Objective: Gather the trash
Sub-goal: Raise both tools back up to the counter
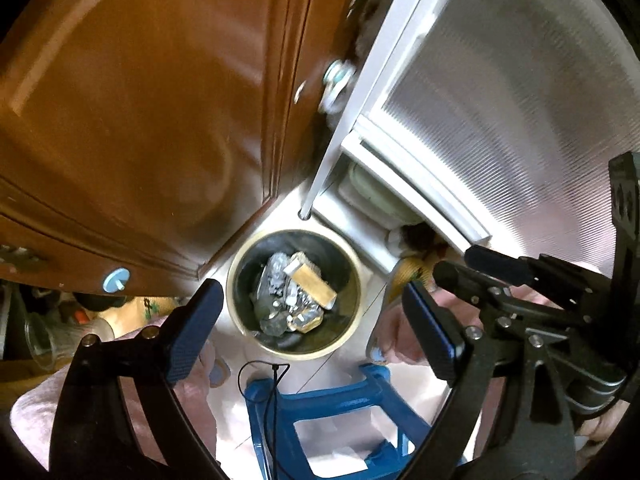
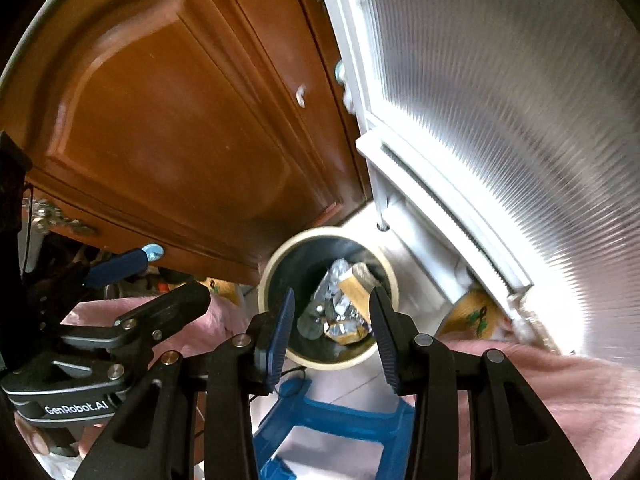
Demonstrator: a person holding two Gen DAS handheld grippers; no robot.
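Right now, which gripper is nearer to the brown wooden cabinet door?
Left. The left gripper hangs over the trash bin on the side of the wooden cabinet door; the right gripper hangs beside it, on the side of the frosted glass door.

trash in the bin, floor corner

round bin (image 1: 236, 280), cream rim, dark inside, upright on pale floor between brown door at left and white frame at right. holds crumpled silver foil (image 1: 276, 276) and a tan box (image 1: 314, 284), tilted on top.
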